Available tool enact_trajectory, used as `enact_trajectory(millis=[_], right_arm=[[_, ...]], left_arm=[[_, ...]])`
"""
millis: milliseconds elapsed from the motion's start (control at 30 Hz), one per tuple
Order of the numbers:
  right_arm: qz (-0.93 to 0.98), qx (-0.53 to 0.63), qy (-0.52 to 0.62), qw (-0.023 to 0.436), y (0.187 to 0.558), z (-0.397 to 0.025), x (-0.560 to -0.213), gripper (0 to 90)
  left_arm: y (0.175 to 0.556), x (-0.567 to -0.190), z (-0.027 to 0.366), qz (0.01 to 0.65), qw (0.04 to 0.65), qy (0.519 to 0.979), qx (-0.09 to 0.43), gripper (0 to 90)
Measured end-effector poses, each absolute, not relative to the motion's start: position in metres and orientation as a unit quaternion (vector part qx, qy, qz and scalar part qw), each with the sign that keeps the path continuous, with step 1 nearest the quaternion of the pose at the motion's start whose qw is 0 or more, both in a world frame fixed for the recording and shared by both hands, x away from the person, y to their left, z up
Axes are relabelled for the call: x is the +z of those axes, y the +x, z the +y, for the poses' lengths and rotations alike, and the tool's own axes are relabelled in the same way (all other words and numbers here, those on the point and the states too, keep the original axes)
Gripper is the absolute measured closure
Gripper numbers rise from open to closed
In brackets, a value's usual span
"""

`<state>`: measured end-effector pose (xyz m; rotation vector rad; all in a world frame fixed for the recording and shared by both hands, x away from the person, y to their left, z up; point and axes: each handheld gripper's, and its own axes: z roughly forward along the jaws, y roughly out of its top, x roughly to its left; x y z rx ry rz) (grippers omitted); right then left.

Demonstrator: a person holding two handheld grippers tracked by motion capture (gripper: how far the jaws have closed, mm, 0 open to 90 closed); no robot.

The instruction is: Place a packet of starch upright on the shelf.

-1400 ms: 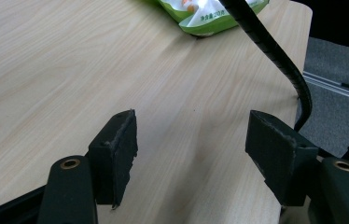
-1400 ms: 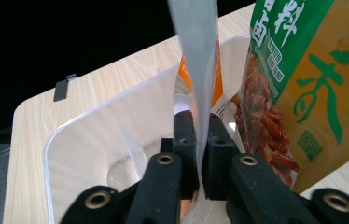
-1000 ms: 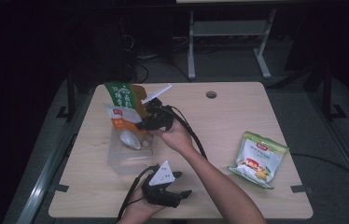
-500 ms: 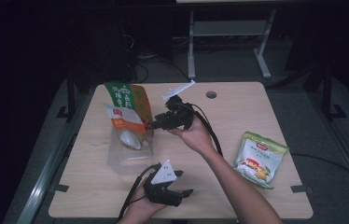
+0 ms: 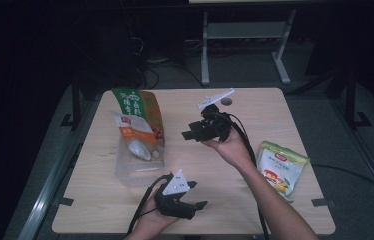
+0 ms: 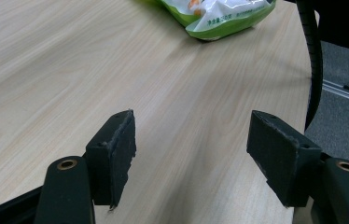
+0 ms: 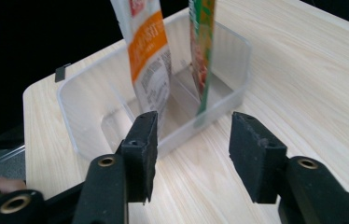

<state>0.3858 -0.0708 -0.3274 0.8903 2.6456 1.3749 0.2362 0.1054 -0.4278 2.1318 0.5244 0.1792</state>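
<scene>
Packets (image 5: 137, 122) stand upright in the clear bin (image 5: 125, 170) at the table's (image 5: 275, 110) left; my right gripper (image 5: 191, 135) hangs beside it, jaws wide and empty. My left gripper (image 5: 197, 206) rests near the front edge, equally open, holding nothing.

Clear plastic bin (image 5: 135, 167) at table's left; white-orange pouch (image 5: 134, 132) and green pouch (image 5: 142, 107) standing upright inside.

We see a pale wooden table (image 5: 125, 210). On it we find a clear plastic bin (image 5: 127, 172) at the left holding two upright packets, and a green snack bag (image 5: 281, 169) lying flat at the right.
</scene>
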Motion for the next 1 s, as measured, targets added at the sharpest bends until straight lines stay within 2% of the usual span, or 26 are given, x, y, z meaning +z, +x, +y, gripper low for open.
enact_trajectory(millis=[1000], right_arm=[[0.828, 0.419, 0.369, 0.05, 0.357, -0.181, -0.345, 41.0]], left_arm=[[0.251, -0.426, 0.084, 0.2, 0.443, 0.872, 0.063, 34.4]])
